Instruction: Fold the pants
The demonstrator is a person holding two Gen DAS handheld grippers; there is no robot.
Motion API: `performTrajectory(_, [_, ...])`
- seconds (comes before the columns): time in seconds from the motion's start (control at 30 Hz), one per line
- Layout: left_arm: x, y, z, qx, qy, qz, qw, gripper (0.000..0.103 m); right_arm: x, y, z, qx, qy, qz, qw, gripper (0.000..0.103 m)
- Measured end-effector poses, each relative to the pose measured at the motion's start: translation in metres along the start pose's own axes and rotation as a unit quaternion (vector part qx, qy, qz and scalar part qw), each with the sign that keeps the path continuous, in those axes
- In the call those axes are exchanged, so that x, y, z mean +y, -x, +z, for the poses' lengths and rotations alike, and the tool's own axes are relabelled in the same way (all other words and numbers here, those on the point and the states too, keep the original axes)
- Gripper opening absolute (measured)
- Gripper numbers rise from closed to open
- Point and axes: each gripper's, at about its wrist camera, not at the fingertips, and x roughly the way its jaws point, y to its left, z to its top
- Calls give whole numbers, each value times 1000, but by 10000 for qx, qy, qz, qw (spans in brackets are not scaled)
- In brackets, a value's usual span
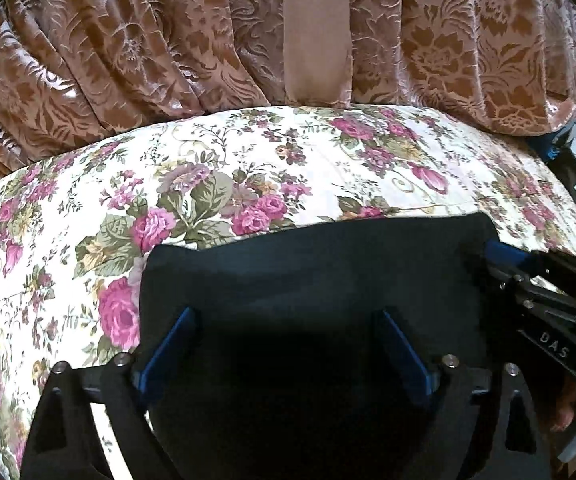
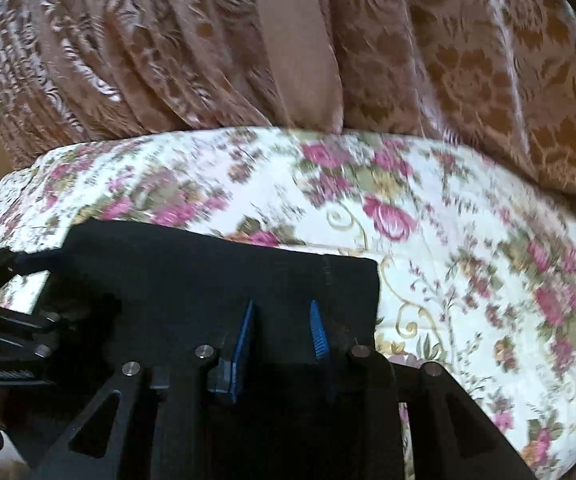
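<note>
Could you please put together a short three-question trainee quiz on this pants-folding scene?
1. True or false: the dark folded pants lie on a flower-printed white bedsheet.
2. What hangs behind the bed: A) a brown patterned curtain, B) a mirror, C) a shelf?
3. Fill in: the blue pads of the left gripper stand ___ apart than those of the right gripper.

Key: 1 true; 2 A; 3 wider.
</note>
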Motion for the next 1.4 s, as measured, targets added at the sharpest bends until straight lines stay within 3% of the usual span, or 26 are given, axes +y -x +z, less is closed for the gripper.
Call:
performTrajectory(0.1, [4, -18, 3, 109, 85, -55, 9999, 103, -21, -16, -5, -50, -501, -13, 9987, 44])
performTrajectory(0.2, [6, -25, 0, -18, 151, -158, 9998, 103, -36, -24, -10, -141, -855, 246, 9959, 45])
performTrajectory(0.4, [11, -10, -15, -430, 249, -293, 9983, 103, -33, -12, -21, -500, -866, 266, 9946, 45])
performTrajectory(0.43, [13, -3, -20, -553, 307, -285, 9976, 103, -34, -8, -24, -570, -915, 285, 9938, 49])
performTrajectory(0.47, [16, 2, -25, -617, 353, -255, 9971, 103, -35, -4, -27, -599, -955, 246, 9933, 58])
performTrajectory(0.53, [23, 10, -37, -659, 507, -230, 9963, 103, -40, 2, -36, -552, -1160, 328, 9912, 62])
performTrajectory(0.67, [42, 22, -60, -716, 1042, -523, 9906, 103, -51, 13, -56, -565, -1493, 662, 9849, 66])
performTrajectory(0.77, [53, 24, -77, -550, 1321, -739, 9869, 103, -59, 15, -68, -480, -1705, 889, 9802, 68])
performTrajectory(0.93, [74, 29, -108, -488, 1969, -1423, 9688, 103, -72, 16, -84, -245, -2223, 1326, 9656, 72])
performTrajectory(1.1, [76, 40, -120, -501, 1744, -1753, 9677, 103, -82, 14, -100, 65, -2726, 1859, 9440, 77])
performTrajectory(1.23, [77, 37, -125, -267, 1578, -2431, 9567, 103, -82, 19, -104, 251, -2607, 2114, 9416, 77])
performTrajectory(1.4, [62, 39, -124, -105, 1087, -2609, 9592, 103, -84, 21, -108, 457, -2611, 2368, 9347, 77])
